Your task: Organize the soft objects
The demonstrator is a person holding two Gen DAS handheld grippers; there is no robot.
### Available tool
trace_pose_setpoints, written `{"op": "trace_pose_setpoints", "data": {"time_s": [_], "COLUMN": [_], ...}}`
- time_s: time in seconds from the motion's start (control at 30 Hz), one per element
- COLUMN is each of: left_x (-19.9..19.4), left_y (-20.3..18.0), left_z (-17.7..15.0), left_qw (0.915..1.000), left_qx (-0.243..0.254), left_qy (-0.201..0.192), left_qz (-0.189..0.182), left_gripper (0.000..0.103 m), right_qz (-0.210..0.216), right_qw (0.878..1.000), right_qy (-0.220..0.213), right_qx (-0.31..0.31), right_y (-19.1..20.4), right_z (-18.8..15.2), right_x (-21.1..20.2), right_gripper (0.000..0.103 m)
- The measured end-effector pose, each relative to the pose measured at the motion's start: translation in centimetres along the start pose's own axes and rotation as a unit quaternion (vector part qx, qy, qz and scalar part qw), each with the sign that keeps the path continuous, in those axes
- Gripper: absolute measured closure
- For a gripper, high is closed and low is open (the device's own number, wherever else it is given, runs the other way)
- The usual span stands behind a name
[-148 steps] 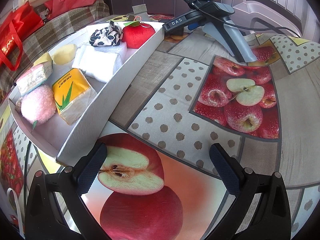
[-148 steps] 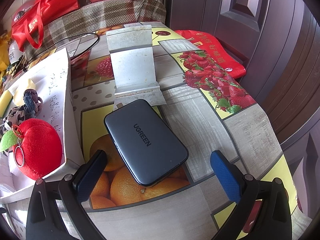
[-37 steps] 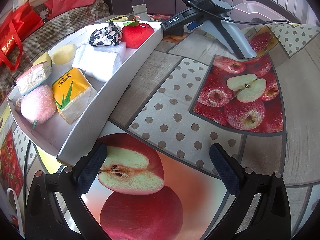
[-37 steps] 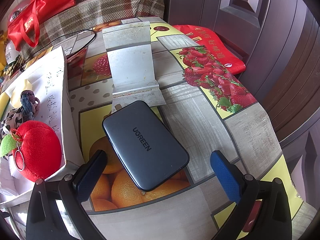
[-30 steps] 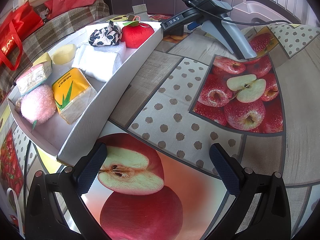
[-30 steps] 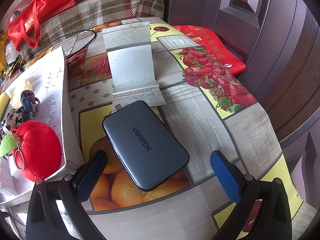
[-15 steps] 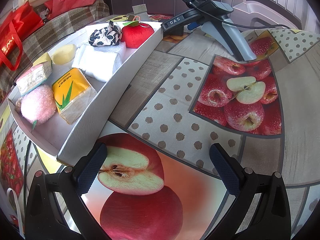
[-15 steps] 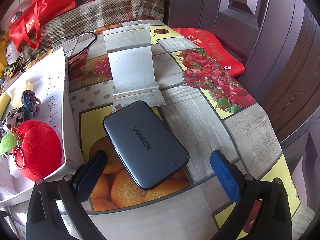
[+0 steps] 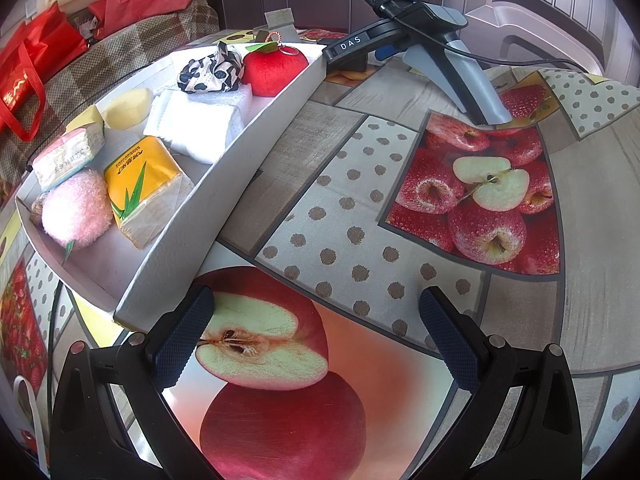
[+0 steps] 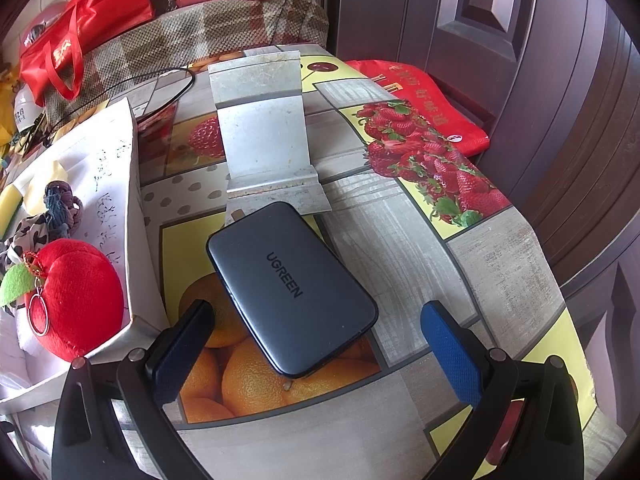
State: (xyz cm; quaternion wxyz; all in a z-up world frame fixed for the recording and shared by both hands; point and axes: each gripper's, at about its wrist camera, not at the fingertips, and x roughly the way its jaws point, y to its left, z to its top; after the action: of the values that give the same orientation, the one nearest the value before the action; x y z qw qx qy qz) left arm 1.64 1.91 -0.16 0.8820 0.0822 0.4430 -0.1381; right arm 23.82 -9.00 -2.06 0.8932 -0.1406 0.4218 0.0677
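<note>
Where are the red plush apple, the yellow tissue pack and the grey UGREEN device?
red plush apple (image 9: 274, 72), left wrist view, middle of its red body
yellow tissue pack (image 9: 138, 176), left wrist view, printed yellow top face
grey UGREEN device (image 10: 292, 292), right wrist view, flat top by the logo

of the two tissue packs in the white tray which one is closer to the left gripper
The yellow tissue pack with the green leaf print. It lies beside the pink fluffy ball, closer to the left gripper than the pale pack behind it.

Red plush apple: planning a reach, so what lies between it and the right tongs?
Right wrist view: only the white tray's wall separates red plush apple from right tongs.
</note>
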Motion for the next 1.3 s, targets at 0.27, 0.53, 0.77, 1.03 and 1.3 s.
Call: {"op": "trace_pose_setpoints", "data": {"time_s": [0.27, 0.53, 0.77, 1.03, 1.3], "left_x": [0.00, 0.00, 0.00, 0.00, -0.01], "left_y": [0.02, 0.01, 0.02, 0.01, 0.00], "left_z": [0.00, -0.01, -0.01, -0.02, -0.02], "left_qw": [1.0000, 1.0000, 1.0000, 1.0000, 1.0000], "left_qx": [0.000, 0.000, 0.000, 0.000, 0.000], "left_qy": [0.000, 0.000, 0.000, 0.000, 0.000], "left_qz": [0.000, 0.000, 0.000, 0.000, 0.000], "left_gripper": [0.000, 0.000, 0.000, 0.000, 0.000], "right_qz": [0.000, 0.000, 0.000, 0.000, 0.000], "right_qw": [1.000, 1.000, 1.000, 1.000, 1.000], "right_qy": [0.005, 0.003, 0.000, 0.000, -0.001], "right_qx": [0.000, 0.000, 0.000, 0.000, 0.000], "right_y": [-0.01, 0.01, 0.01, 0.01, 0.00], "right_z": [0.06, 0.19, 0.03, -0.09, -0.02], "right_x": [0.01, -0.02, -0.03, -0.06, -0.09], "right_gripper": [0.000, 0.000, 0.000, 0.000, 0.000]}}
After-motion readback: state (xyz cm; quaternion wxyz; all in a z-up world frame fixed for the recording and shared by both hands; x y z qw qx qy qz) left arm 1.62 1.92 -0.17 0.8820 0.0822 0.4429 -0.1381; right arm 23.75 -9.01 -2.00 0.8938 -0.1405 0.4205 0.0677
